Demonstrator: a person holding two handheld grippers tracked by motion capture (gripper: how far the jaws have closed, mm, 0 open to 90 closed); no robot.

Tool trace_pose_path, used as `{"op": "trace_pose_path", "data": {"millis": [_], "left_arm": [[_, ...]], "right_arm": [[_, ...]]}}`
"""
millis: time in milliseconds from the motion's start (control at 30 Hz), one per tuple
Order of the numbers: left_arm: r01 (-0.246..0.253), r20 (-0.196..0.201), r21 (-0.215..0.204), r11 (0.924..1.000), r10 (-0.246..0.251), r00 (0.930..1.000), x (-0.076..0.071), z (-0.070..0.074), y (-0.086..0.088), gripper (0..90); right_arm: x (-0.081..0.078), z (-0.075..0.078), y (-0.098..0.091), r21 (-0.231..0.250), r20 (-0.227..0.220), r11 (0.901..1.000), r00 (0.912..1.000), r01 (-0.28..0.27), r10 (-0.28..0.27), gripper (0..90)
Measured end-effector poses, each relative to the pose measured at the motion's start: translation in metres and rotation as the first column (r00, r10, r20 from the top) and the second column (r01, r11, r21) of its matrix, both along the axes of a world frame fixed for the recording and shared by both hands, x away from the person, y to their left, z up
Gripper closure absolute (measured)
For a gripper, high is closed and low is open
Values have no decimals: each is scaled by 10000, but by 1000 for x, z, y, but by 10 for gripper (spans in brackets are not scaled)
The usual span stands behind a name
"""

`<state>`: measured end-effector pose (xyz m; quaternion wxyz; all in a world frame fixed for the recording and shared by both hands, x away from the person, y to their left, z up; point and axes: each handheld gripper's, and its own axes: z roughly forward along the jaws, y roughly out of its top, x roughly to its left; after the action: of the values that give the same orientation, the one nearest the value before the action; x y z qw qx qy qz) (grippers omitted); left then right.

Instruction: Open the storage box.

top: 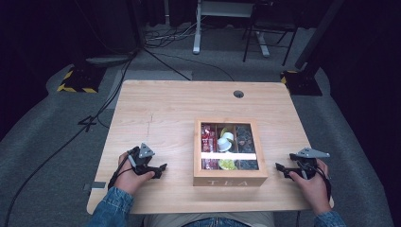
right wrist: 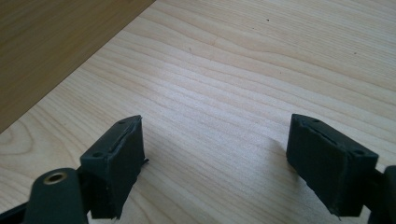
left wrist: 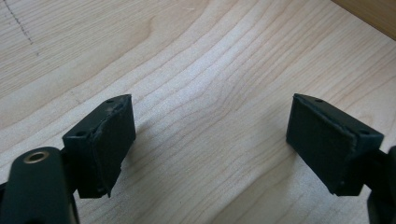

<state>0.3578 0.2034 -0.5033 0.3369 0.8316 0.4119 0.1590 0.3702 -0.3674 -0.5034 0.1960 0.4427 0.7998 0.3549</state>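
Your left gripper (top: 162,169) rested on the table (top: 161,113) with its jaws spread wide and nothing between them, only bare wood under the pads in the left gripper view; it pointed right, toward the tea box (top: 230,152). Your right gripper (top: 280,168) sat the same way, jaws apart and empty, pointing left at the box. The box stood between the two, near your edge of the table, apart from both, its lettered front wall facing you and its long axis running from you toward the far edge
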Motion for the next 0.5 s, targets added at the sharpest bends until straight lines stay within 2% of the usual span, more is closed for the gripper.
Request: {"op": "trace_pose_path", "data": {"millis": [100,167,200,333,500], "left_arm": [[-11,-70,73,10000,11,10000,0,3,-1,220],[3,-23,36,10000,-3,10000,0,5,-1,220],[-5,72,-114,9999,6,10000,-1,10,0,226],[2,375,-206,9998,6,9993,-3,20,2,242],[0,350,-486,9988,17,9994,-6,29,1,252]], "right_arm": [[0,0,0,2,-2,10000,10000,1,-1,192],[0,0,0,1,-3,10000,10000,2,-2,192],[0,0,0,-6,-2,10000,10000,5,-5,191],[0,0,0,-2,-1,10000,10000,3,-3,192],[0,0,0,8,-6,10000,10000,37,-37,191]]}}
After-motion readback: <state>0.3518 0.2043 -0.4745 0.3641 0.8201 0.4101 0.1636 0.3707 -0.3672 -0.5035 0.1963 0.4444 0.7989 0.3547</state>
